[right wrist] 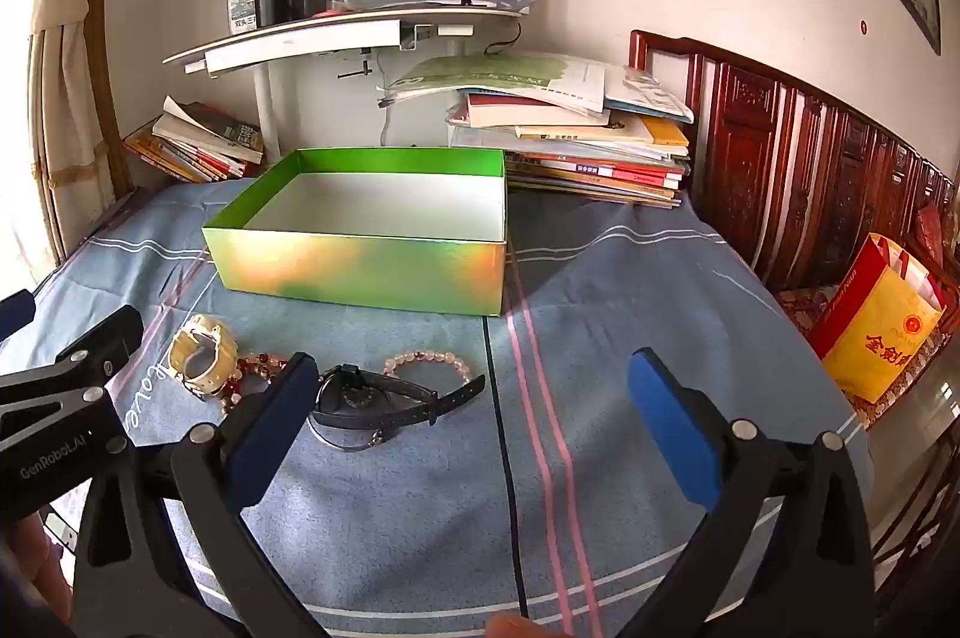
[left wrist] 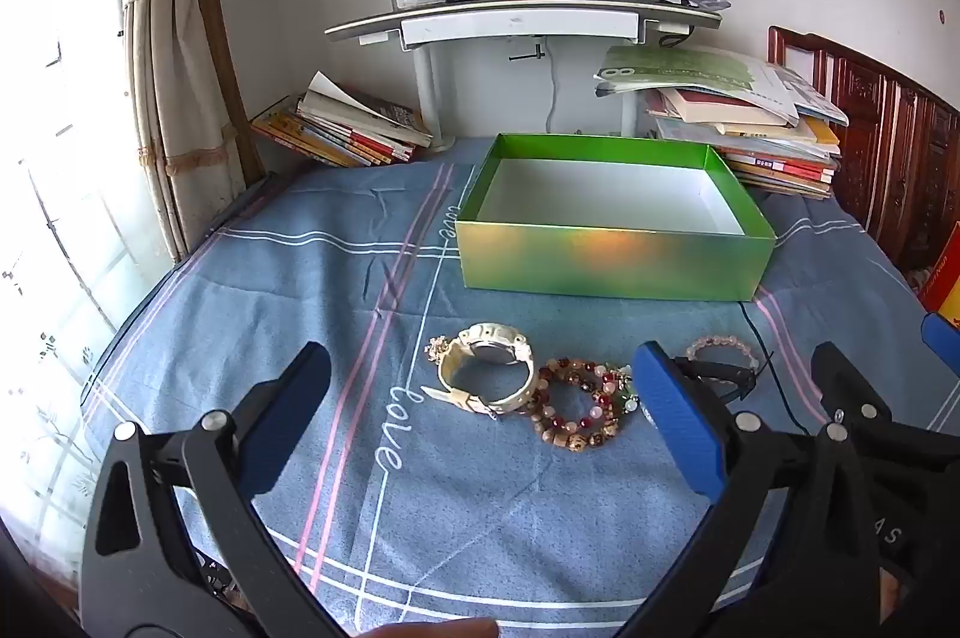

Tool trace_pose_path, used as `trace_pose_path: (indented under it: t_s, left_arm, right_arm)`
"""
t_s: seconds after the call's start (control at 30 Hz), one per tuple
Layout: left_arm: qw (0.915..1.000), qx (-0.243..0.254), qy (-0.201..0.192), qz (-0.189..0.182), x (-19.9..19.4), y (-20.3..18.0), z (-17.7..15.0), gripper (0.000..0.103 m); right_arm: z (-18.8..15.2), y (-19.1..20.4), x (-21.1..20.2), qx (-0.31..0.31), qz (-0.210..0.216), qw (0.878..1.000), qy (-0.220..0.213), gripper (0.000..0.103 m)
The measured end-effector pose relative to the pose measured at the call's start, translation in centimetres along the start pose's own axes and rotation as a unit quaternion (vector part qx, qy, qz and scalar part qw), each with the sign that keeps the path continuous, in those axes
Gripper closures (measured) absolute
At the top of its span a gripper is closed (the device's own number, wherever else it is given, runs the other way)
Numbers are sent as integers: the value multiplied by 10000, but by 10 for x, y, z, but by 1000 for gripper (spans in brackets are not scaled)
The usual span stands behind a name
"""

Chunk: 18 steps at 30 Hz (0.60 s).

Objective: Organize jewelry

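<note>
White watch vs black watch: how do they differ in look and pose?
The white watch is chunky and cream; the black watch is slim and dark. The white watch's strap curls into a loop; the black watch's strap trails out long and flat. Both lie on the blue cloth, outside the green box.

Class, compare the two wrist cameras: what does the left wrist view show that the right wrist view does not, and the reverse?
Only the left wrist view shows the dark beaded bracelets in full. Only the right wrist view shows the black watch whole and the yellow and red bag. Both show the green box, nothing visible inside it, the cream watch, the pink bracelet, and open, empty grippers.
</note>
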<state>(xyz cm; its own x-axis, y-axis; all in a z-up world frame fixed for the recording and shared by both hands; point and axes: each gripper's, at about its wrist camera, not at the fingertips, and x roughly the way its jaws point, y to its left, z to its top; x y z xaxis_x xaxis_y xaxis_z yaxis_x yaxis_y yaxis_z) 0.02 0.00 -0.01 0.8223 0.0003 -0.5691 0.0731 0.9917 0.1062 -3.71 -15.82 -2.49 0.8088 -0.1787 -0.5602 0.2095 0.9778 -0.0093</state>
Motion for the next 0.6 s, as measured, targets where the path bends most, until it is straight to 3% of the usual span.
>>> trace_pose_path:
  t_s: [0.6]
  left_arm:
    - [10000, -2, 14, -2, 0, 0, 0, 3]
  right_arm:
    - [0, 0, 0, 4, 3, 10000, -2, 2]
